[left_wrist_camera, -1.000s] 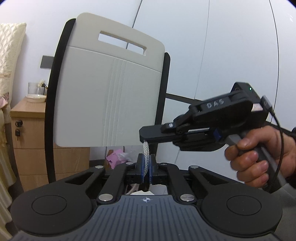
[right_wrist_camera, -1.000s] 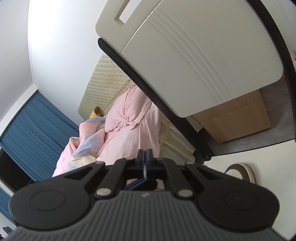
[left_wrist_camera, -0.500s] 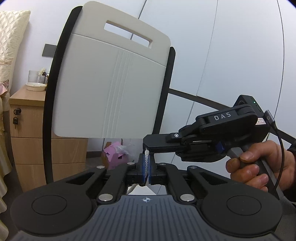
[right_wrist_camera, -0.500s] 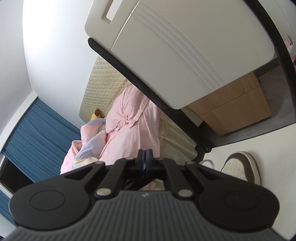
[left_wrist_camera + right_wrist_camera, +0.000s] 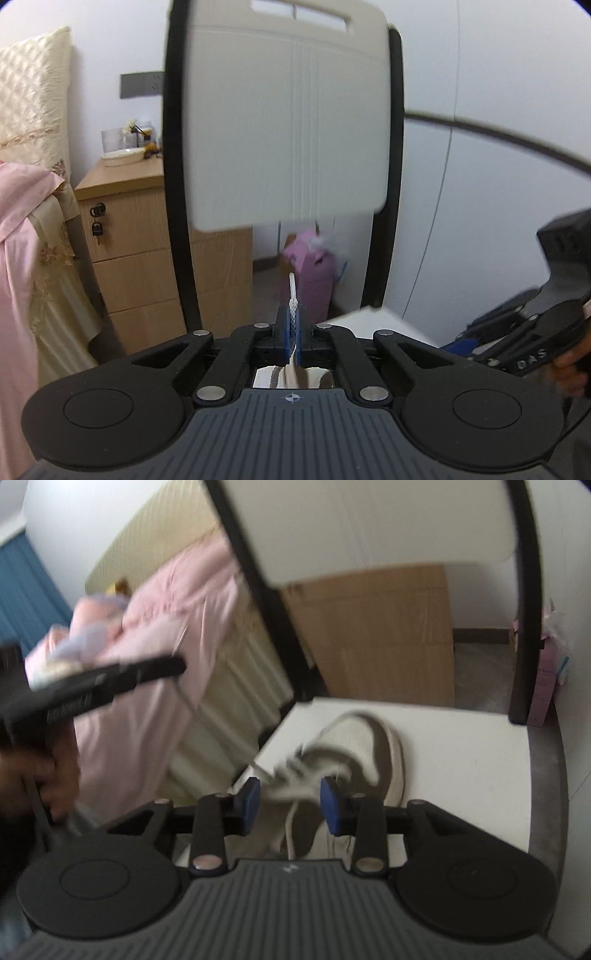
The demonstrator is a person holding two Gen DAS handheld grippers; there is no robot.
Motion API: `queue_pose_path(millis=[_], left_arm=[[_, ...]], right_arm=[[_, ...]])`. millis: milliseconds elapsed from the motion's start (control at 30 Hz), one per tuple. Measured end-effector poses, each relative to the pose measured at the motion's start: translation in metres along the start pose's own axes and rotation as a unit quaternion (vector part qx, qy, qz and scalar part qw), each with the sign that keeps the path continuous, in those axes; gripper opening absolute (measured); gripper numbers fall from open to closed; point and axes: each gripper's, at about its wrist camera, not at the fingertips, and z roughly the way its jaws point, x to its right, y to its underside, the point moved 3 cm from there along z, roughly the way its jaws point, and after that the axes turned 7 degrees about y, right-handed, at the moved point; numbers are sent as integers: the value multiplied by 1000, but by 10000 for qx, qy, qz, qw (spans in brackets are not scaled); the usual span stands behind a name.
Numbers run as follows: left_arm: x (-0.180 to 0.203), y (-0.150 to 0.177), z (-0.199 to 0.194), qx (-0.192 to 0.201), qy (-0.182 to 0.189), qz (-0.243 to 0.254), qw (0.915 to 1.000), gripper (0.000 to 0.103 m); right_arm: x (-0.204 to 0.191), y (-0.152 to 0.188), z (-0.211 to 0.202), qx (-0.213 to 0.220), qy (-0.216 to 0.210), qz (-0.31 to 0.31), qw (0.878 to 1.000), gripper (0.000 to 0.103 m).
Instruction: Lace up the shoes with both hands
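Clearly the lacing is only partly done: the sneaker (image 5: 373,753) lies on the white counter (image 5: 461,760) with its toe pointing away from me, some crossings show blurred over the tongue, and loose lace still trails from it, so I judge that threading and tying remain. My left hand-held gripper (image 5: 293,325) is pinched shut on the white shoelace (image 5: 291,295), whose stiff tip stands up just past the blue pads while the rest drops down toward the shoe below. My right hand-held gripper (image 5: 289,801) has just been opening; its jaws stand partly apart, with nothing pressed between the pads, and it hangs over the laced part of the sneaker, which shows through the gap. In the right wrist view the left hand-held gripper reaches in from the left edge, a thin strand falling from its tip. Which eyelet comes next I cannot tell, since the blur hides them.
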Motion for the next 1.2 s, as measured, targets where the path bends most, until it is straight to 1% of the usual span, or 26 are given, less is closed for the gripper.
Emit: queue_pose_path(millis=[100,167,200,233,267,333,400,433,500,567,633,700,733,800,867,933,1033,1133,1200], left_arm=[[8,11,10,-352,-1,538,9979,3],[17,17,18,-584,133,905,9941,3],[22,21,21,-670,201,1096,9915,3],[27,25,24,-738,263,1295,9885,3],[32,29,26,-800,323,1492,9850,3],[40,36,28,-876,471,1867,9774,3],[46,42,30,-977,735,2126,9695,3],[49,45,31,-1029,856,2252,9651,3],[56,50,33,-1101,985,2527,9562,3],[60,54,36,-1155,999,2785,9482,3],[62,58,38,-1206,1021,2964,9419,3],[64,60,41,-1281,1066,3046,9378,3],[66,62,42,-1312,1065,3152,9339,3],[72,67,46,-1385,1034,3456,9223,3],[77,73,50,-1448,1027,3722,9110,3],[81,77,52,-1472,1020,3910,9028,3],[84,78,51,-1434,1007,4117,8943,3],[86,79,50,-1402,992,4211,8906,3],[89,82,50,-1367,960,4344,8851,3]], right_arm=[[-14,8,7,-116,32,-436,9990,37],[-19,14,11,-113,334,-868,9956,37],[-21,17,13,-109,490,-1086,9928,34],[-21,19,16,-125,562,-1191,9912,28],[-19,21,17,-136,559,-1141,9918,21],[-7,20,17,-129,403,-685,9968,20],[12,21,18,-165,74,58,9998,20],[21,23,19,-196,-111,484,9986,20],[39,27,22,-259,-483,1336,9895,20],[51,32,23,-310,-784,2010,9759,20],[59,37,23,-340,-1000,2466,9633,20],[65,40,23,-361,-1154,2761,9535,20],[66,40,22,-368,-1200,2838,9506,20],[67,41,21,-380,-1285,2976,9452,20],[68,41,21,-392,-1308,2995,9443,20],[68,41,21,-405,-1327,3008,9435,20],[70,41,23,-405,-1358,3056,9416,20],[74,43,25,-396,-1390,3120,9390,20],[76,43,26,-391,-1403,3150,9379,20]])
